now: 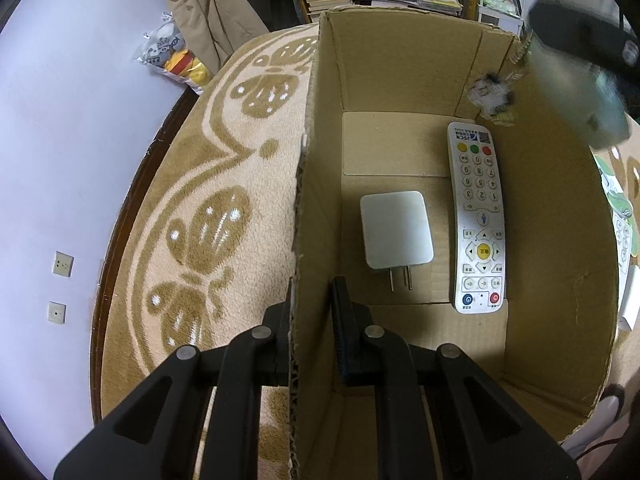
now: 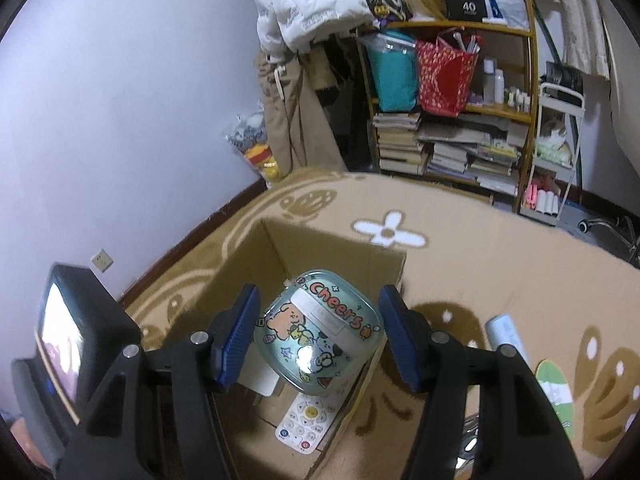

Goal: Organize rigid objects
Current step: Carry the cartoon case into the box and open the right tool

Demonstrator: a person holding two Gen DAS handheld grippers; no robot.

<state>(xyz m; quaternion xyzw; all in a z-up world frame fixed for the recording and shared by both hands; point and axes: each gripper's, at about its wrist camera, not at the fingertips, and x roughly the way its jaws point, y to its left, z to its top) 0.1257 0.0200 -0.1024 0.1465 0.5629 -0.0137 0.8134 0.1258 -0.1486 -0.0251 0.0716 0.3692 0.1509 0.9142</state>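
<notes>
beige carpet with brown butterfly figures covers the floor, and an open cardboard box stands on it, near a lilac wall and a crowded wooden bookshelf.

on the box floor, seen from the left wrist, a white plug adapter lies flat near the left wall, prongs toward the camera. just beside it, not touching, a white remote control lies lengthwise toward the right wall.

the left gripper straddles the box's left wall: one finger outside, one inside, clenched on the cardboard edge.

the right gripper hangs over the box with its blue pads spread wide, released. between them, apart from both pads, is a teal sticker-covered case marked "cheers", above the remote and the adapter; whether it rests on anything i cannot tell. in the left wrist view it is a blur at the box's far right corner, with a small furry charm dangling by it.

outside the box's right wall, a pale tube lies on the carpet.
</notes>
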